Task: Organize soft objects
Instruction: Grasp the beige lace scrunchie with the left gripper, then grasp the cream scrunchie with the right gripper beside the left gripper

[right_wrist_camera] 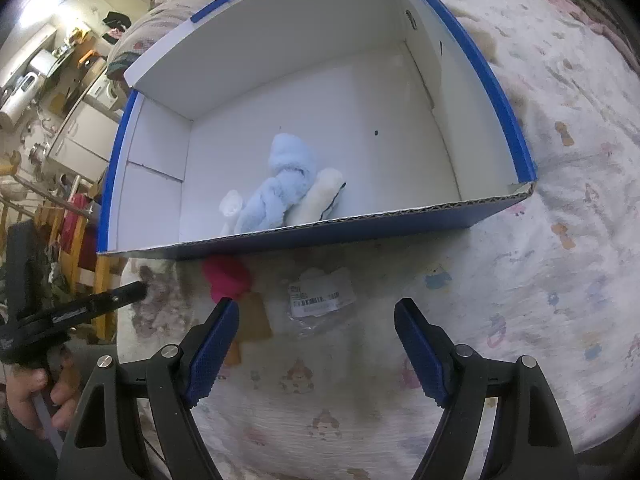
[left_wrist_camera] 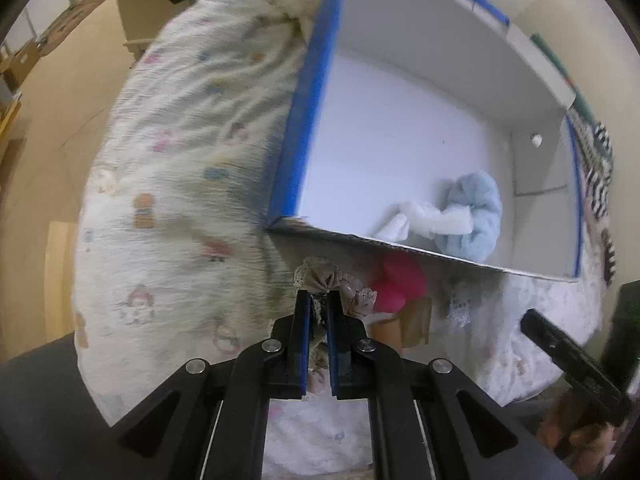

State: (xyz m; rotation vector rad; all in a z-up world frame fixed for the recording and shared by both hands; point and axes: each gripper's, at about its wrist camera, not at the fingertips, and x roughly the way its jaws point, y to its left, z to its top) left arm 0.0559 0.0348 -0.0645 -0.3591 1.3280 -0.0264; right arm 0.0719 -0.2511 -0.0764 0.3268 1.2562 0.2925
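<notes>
Scrunchie (left_wrist_camera: 334, 284), beige and lace-trimmed, sits pinched in the left gripper (left_wrist_camera: 319, 304) just short of the blue-and-white box (left_wrist_camera: 304, 120) on the bed (left_wrist_camera: 168, 184); the step looks like a pick-up, and next it must clear the near wall and drop beside the pale blue plush (left_wrist_camera: 474, 216). Motion blur smears the bedding.

From the right wrist, the right gripper (right_wrist_camera: 316, 316) hangs spread and empty above a pink item (right_wrist_camera: 226, 278) half hidden by the box wall; the scrunchie itself cannot be made out.

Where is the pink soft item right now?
In both wrist views, the pink soft item lies on the printed bedspread, just outside the blue box's near wall, beside a clear plastic packet.
</notes>
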